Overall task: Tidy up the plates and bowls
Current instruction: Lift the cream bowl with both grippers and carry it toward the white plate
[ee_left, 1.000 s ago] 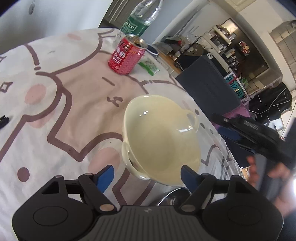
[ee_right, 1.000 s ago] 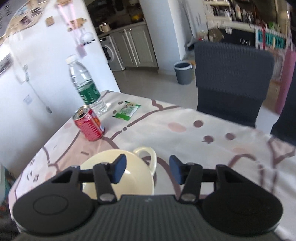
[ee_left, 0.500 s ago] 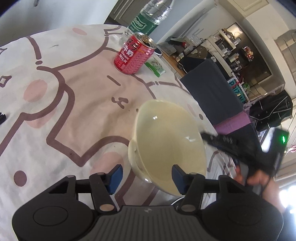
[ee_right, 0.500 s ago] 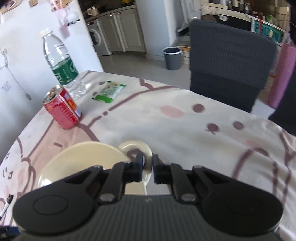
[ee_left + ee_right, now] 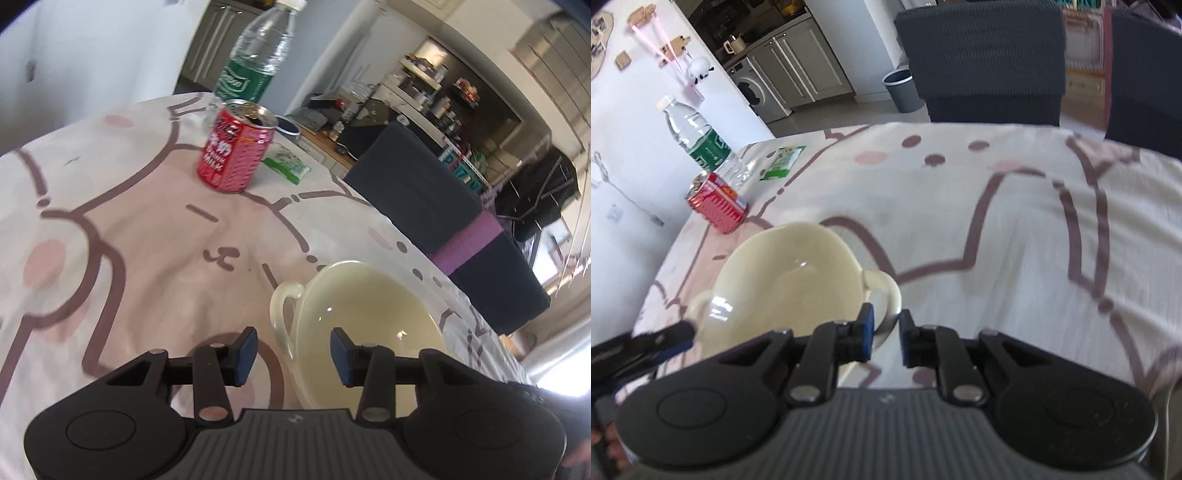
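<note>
A cream two-handled bowl (image 5: 786, 280) is over the cartoon-print tablecloth (image 5: 997, 229), tilted. My right gripper (image 5: 886, 332) is shut on the bowl's right loop handle (image 5: 886, 291). In the left wrist view the same bowl (image 5: 365, 314) lies just ahead of my left gripper (image 5: 291, 349), which is open; its fingers straddle the bowl's near rim beside the left handle (image 5: 282, 306) without clamping it. The left gripper's fingertips (image 5: 668, 338) show at the lower left of the right wrist view.
A red drink can (image 5: 236, 147), a clear water bottle with a green label (image 5: 258, 55) and a green packet (image 5: 286, 164) stand at the table's far side. Dark chairs (image 5: 986, 62) stand behind the table. A grey bin (image 5: 901, 90) is on the floor.
My right gripper closed on the bowl's handle and has lifted and tilted the bowl. My left gripper's fingers narrowed, and the view shifted so the bowl's left handle sits right ahead of them.
</note>
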A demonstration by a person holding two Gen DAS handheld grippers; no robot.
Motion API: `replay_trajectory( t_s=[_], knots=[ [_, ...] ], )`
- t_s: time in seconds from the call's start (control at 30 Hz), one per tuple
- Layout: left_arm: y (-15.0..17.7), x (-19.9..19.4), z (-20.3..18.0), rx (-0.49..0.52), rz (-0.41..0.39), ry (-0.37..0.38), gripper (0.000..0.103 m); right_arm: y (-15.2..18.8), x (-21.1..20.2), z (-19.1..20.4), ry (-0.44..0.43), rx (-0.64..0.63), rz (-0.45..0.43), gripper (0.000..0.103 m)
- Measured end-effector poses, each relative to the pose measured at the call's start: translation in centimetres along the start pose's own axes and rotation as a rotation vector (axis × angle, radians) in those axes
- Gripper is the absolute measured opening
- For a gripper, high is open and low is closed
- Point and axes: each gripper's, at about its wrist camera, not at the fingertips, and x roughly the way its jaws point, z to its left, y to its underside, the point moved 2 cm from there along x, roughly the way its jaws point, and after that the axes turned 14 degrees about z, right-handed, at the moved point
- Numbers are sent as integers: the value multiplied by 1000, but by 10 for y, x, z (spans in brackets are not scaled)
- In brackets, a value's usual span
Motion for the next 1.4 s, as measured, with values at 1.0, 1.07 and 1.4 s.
replay_trajectory(
  t_s=[1.0, 1.07, 1.4],
  knots=[
    [-46, 34, 6, 205, 188, 30, 20, -10, 23, 11, 40, -32, -13, 32],
    [-46, 38, 6, 200, 203, 31, 20, -11, 24, 11, 35, -35, -8, 32],
    [-45, 43, 4, 219, 224, 5, 21, -13, 27, 9, 12, -52, -5, 30]
  ],
)
